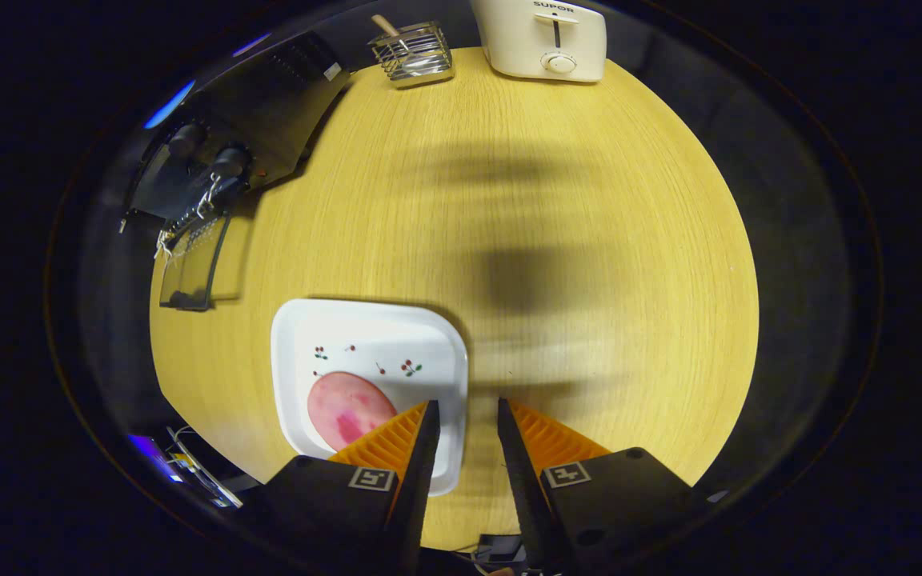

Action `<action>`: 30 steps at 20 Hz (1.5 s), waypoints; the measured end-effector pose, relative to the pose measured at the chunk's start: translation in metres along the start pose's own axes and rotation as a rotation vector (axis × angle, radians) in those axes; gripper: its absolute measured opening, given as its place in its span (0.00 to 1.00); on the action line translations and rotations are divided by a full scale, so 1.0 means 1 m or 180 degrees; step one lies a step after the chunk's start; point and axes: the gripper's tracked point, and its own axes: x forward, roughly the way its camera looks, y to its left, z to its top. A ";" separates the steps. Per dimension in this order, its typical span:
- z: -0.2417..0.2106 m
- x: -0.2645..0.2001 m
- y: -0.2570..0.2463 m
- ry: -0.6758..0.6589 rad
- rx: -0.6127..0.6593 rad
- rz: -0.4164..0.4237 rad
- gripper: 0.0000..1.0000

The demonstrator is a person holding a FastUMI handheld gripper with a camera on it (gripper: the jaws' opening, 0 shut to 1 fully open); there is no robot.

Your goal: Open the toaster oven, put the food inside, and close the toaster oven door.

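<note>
I look down on the round wooden bench (509,200) from above. My tongs (467,410) hang over its near edge, the fingers parted with a gap between the tips and nothing held in it. Under the left finger lies a white square plate (381,340) with small cherry prints, and on its near left part rests the food (345,408), a flat pink round slice, partly covered by that finger. I cannot tell whether the finger touches the food or hovers above it. The toaster oven (261,112), dark with two knobs, stands at the far left of the bench, its glass door (193,268) folded down and open. At the far edge I see a wire basket (413,54) and, to its right, a cream toaster (545,36).
</note>
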 end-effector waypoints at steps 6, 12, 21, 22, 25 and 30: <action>0.004 0.006 0.001 -0.0061 0.0016 0.0478 0.06; -0.002 -0.004 0.011 0.0126 0.1046 0.1407 0.05; -0.006 -0.050 0.062 -0.0310 0.1961 0.1962 0.05; -0.004 -0.054 0.078 -0.0383 0.2066 0.1991 0.05; -0.004 -0.059 0.129 -0.0537 0.2525 0.2030 0.05; 0.004 -0.038 0.209 -0.0802 0.3103 0.1875 0.05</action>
